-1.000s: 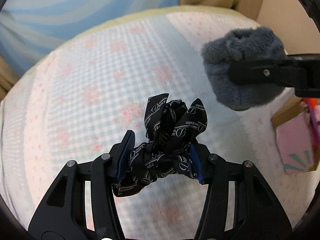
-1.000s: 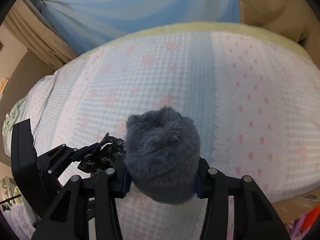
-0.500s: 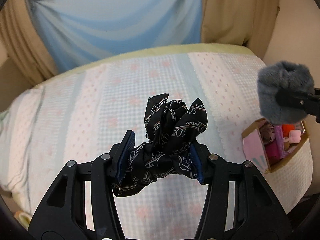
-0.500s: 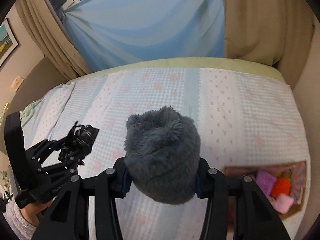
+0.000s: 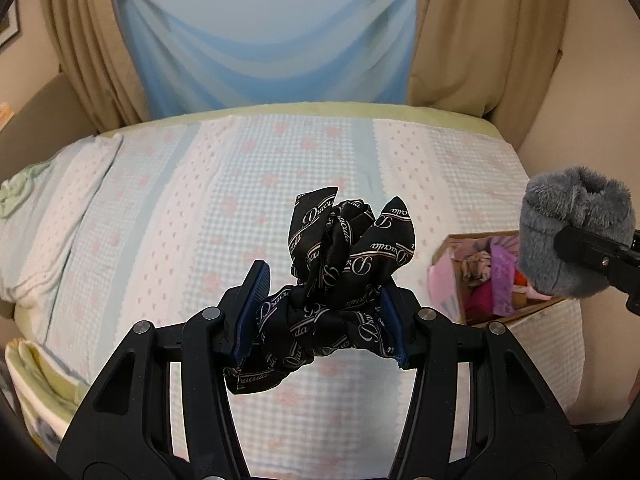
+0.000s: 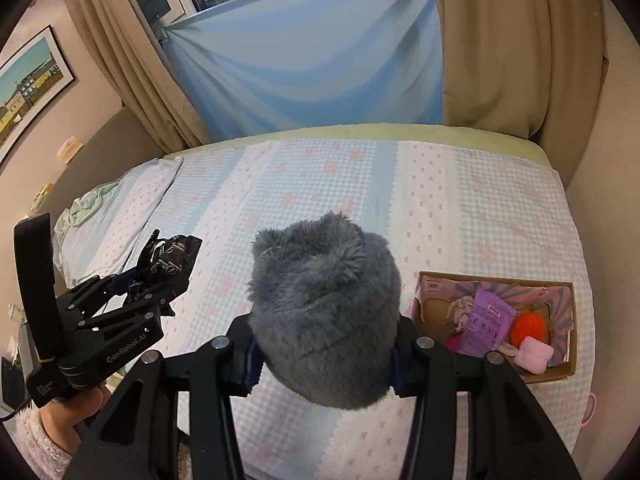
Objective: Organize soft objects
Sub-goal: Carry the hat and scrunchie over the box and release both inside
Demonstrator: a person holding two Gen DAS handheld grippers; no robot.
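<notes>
My left gripper point(image 5: 322, 322) is shut on a black satin scrunchie with white script lettering point(image 5: 344, 264), held high above the bed. From the right wrist view the same left gripper point(image 6: 160, 268) shows at the left with the black scrunchie point(image 6: 172, 252) in it. A fluffy grey scrunchie point(image 6: 324, 312) fills the jaws of my right gripper point(image 6: 324, 360), which is shut on it. In the left wrist view that grey scrunchie point(image 5: 576, 232) hangs at the right edge, over the box.
An open cardboard box point(image 6: 560, 374) lies on the bed's right side, holding purple, orange and pink soft items; it shows again as the box point(image 5: 452, 276). The patterned bedspread point(image 5: 240, 184) spreads below. Curtains point(image 6: 132, 60) and a blue drape point(image 6: 312, 56) stand behind. A hand in a fuzzy sleeve point(image 6: 44, 436) holds the left gripper.
Both grippers rose and pulled back from the bed, keeping hold of their scrunchies. Much more of the bed, the curtains and the box came into view.
</notes>
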